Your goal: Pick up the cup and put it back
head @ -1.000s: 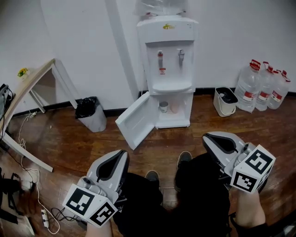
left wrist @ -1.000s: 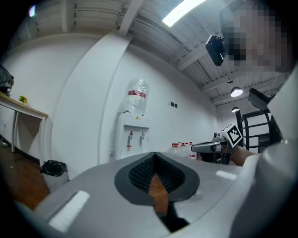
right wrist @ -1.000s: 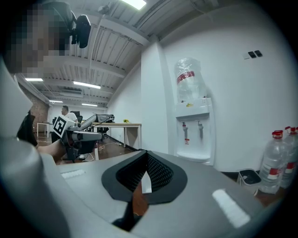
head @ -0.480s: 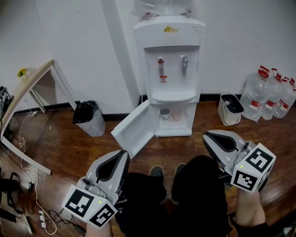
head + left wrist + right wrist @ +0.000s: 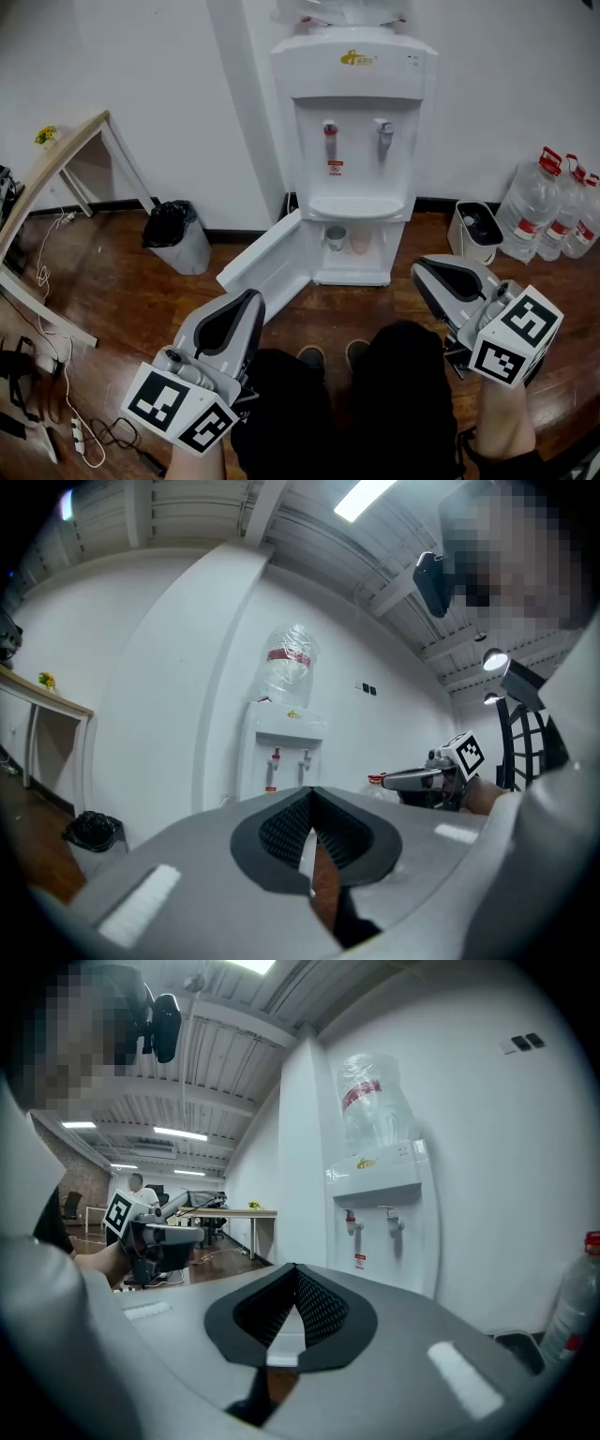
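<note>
Head view: in the lower frame, left gripper [image 5: 251, 300] and right gripper [image 5: 422, 270], jaws closed and empty, face a water dispenser [image 5: 354, 131] with the cup [image 5: 336, 238] inside.

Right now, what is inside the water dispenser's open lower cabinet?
Two cups stand side by side in the cabinet: a grey cup on the left, a pinkish cup on the right. Its top and back are hidden under the drip tray.

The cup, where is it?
In the head view, the cup stands in the water dispenser's open bottom cupboard, left side, beside a pink cup.
</note>
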`<state>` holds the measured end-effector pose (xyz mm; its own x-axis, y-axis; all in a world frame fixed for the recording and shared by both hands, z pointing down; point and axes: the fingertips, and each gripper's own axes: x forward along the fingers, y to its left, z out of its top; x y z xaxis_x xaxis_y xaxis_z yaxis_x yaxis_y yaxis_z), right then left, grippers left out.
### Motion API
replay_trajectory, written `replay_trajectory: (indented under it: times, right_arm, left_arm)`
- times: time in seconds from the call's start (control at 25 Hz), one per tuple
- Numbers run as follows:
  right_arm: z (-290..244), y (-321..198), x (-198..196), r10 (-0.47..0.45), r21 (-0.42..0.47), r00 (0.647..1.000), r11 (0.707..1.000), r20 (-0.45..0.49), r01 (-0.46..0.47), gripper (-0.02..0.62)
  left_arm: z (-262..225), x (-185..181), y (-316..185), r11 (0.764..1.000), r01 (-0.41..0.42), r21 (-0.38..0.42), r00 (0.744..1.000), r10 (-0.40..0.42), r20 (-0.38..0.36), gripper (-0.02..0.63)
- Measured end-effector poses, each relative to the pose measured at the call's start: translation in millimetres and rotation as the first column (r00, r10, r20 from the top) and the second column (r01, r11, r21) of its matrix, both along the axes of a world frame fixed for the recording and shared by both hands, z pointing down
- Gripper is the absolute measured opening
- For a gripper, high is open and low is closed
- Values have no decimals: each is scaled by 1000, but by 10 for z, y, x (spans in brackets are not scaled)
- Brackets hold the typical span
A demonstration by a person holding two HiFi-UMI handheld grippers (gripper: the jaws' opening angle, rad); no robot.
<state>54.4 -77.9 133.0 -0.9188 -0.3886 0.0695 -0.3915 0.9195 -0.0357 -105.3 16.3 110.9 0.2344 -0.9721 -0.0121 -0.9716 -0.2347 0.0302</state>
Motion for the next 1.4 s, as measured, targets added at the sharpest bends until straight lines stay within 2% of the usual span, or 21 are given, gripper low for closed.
replay_trajectory:
  times: [0.32,0.76,0.84,0.96,1.16,1.4]
  right_arm:
    - [109,-426,21,10,-20,1000,1000,14,-9,3]
    - [146,-770,-104,-8,-16,1000,1000,-2,8,3]
    - [170,-805,-136,-13,-17,1000,1000,-2,13,3]
    - [212,-861,-194,-24,-20,1000,1000,-3,24,3]
    - [237,-980,-203,-31,-25,999,999,-5,31,3]
    - [240,-1104,-257,-29,-25,1000,999,-4,29,2]
  left_arm:
    - [95,66,-455,1000,15,-5,999,-15,50,64]
    - [170,-123,-781,998,62,13,997,-62,35,92]
    - [174,-168,-814,997,73,22,997,-74,21,113]
    - [143,-226,-861,995,91,39,996,-91,3,210]
    - [158,-213,-1077,995,90,32,995,-91,30,210]
    - [158,-218,-1306,999,34,38,999,-36,38,183]
